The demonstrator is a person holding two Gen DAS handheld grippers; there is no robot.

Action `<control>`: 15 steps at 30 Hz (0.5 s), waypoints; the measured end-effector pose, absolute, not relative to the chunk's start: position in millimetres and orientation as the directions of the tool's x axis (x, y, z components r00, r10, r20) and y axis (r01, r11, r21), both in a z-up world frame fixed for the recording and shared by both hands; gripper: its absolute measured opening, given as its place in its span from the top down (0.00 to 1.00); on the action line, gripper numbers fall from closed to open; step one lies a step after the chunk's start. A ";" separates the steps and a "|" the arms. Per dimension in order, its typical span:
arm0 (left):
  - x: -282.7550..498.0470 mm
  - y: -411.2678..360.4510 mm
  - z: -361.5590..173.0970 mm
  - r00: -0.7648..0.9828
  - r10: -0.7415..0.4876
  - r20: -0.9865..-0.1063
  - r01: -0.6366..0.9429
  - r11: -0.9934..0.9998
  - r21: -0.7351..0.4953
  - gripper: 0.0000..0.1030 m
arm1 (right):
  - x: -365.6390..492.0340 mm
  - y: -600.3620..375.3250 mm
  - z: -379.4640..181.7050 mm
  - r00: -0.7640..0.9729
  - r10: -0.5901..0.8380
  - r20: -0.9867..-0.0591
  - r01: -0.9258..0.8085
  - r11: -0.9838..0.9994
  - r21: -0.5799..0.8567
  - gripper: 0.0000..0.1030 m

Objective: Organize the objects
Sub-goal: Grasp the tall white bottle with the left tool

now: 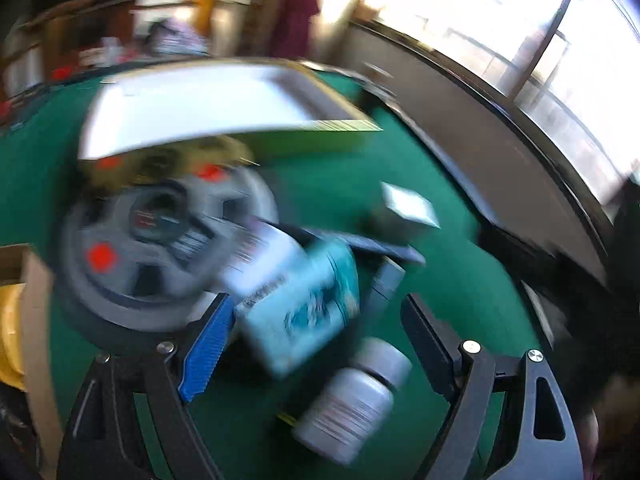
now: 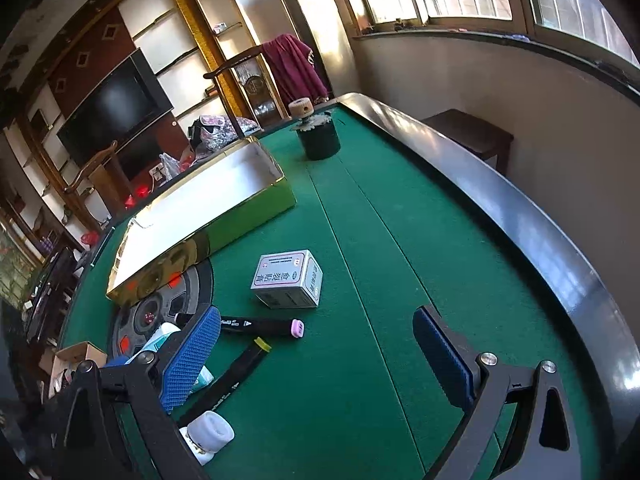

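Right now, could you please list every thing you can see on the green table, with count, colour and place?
green table: one, green felt, dark rim.
open box: one, gold sides, pale inside, far left.
round centre plate: one, grey with red spots, partly under the open box.
small carton: one, white and grey, in the middle, lying alone.
markers: two, black; one pink cap, one yellow cap, near the carton.
teal packet: one, teal and white, between the plate and the bottle.
bottle: one, white, on its side, nearest edge.
dark pot: one, dark, far end, with a tan spool on top.
left gripper: one, black, open.
right gripper: one, black with blue pads, open.
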State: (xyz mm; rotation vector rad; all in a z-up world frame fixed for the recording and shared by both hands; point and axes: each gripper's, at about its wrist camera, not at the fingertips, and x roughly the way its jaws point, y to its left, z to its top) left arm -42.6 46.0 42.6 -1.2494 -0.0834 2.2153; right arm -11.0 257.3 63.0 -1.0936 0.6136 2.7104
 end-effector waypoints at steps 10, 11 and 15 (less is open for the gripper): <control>-54.5 31.3 43.5 -0.488 0.349 -0.800 -0.370 -0.913 -0.173 0.19 | -13.4 261.5 52.9 -0.690 -0.030 -0.723 -0.308 -0.892 0.332 0.04; -61.9 26.3 35.4 -0.482 0.331 -0.811 -0.329 -0.926 -0.183 0.19 | -13.1 261.4 52.8 -0.689 -0.030 -0.724 -0.308 -0.892 0.331 0.04; -72.9 26.0 17.4 -0.457 0.303 -0.837 -0.296 -0.938 -0.178 0.28 | -13.6 259.5 51.9 -0.683 -0.033 -0.730 -0.305 -0.894 0.327 0.04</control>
